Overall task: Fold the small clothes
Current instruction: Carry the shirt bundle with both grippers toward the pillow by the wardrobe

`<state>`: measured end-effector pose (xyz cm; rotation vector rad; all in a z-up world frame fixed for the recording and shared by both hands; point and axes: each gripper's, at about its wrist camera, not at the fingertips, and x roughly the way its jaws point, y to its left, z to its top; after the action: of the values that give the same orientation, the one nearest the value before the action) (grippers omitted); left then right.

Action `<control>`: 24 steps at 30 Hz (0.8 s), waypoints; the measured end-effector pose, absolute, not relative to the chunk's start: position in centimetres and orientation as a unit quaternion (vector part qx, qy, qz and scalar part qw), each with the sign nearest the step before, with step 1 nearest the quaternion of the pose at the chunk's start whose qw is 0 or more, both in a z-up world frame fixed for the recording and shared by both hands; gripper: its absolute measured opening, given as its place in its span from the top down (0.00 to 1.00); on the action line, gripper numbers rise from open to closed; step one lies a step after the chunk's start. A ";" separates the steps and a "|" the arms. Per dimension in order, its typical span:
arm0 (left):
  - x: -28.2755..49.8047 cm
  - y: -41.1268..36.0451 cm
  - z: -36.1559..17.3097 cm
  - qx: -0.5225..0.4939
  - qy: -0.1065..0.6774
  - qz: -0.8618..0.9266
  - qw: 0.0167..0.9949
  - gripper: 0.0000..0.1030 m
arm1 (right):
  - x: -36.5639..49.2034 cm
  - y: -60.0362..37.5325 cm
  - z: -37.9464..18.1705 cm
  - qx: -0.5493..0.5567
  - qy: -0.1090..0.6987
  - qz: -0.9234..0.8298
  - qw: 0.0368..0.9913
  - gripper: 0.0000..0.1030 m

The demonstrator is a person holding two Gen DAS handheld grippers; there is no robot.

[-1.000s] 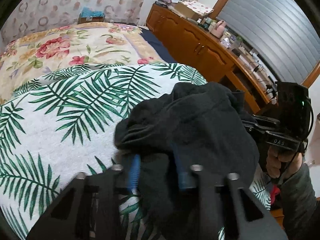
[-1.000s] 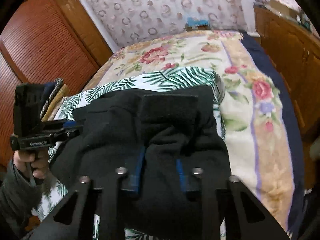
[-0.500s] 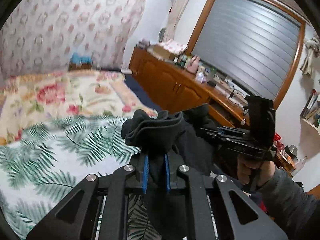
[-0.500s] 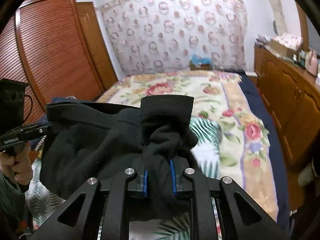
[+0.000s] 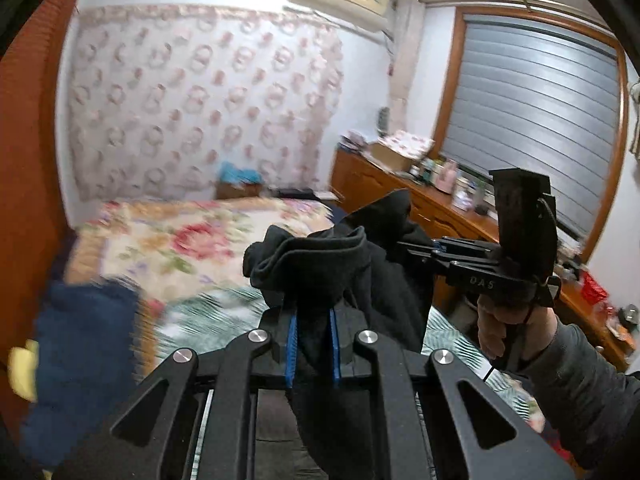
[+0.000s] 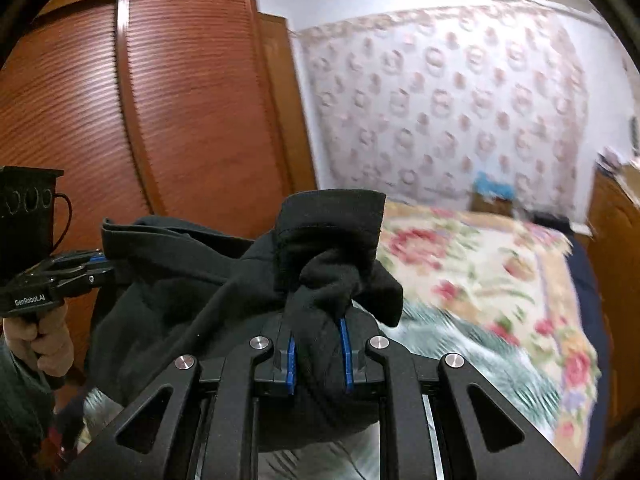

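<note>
Bedroom setting: floral bedspread [image 5: 192, 240] lies below. Left gripper [image 5: 313, 320] and right gripper [image 6: 318, 338] each clamp narrowly on the black garment [image 6: 192, 280], which hangs between them, clear of the bed. Step in hand, by judgement: spreading. Next: lower it flat, edges aligned.

Soft matt black fleece garment [image 5: 320, 264], thick, slightly fuzzy. Matt black plastic left gripper [image 5: 313, 340] with blue rubbery pads [image 5: 292, 344] and shiny metal screws. Ribbed reddish-brown wooden wardrobe [image 6: 160, 100], semi-gloss. Floral cloth bedspread [image 6: 480, 264]. Glossy orange-brown wooden dresser [image 5: 380, 188].
</note>
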<state>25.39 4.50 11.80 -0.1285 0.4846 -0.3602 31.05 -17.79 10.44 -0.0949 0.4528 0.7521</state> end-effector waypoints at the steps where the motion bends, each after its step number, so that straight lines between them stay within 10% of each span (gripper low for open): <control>1: 25.2 5.6 12.6 -0.059 0.232 -0.165 0.957 0.87 | 31.7 -16.7 10.9 -0.043 0.213 0.373 0.902 0.84; 11: 20.4 17.9 11.9 -0.095 0.192 -0.023 0.976 0.87 | 38.7 -1.4 13.7 -0.094 0.173 0.459 0.866 0.84; 17: 19.8 23.6 -0.2 -0.167 0.271 0.084 0.944 0.87 | 45.1 9.5 6.0 -0.165 0.232 0.472 0.834 0.83; 24: 19.9 25.4 -6.2 -0.183 0.298 0.117 0.930 0.85 | 48.5 14.1 -1.5 -0.207 0.264 0.395 0.855 0.53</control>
<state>19.89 25.42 -6.21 -0.3743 0.6097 0.2403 48.53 14.10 -1.48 -0.4344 0.5550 0.8307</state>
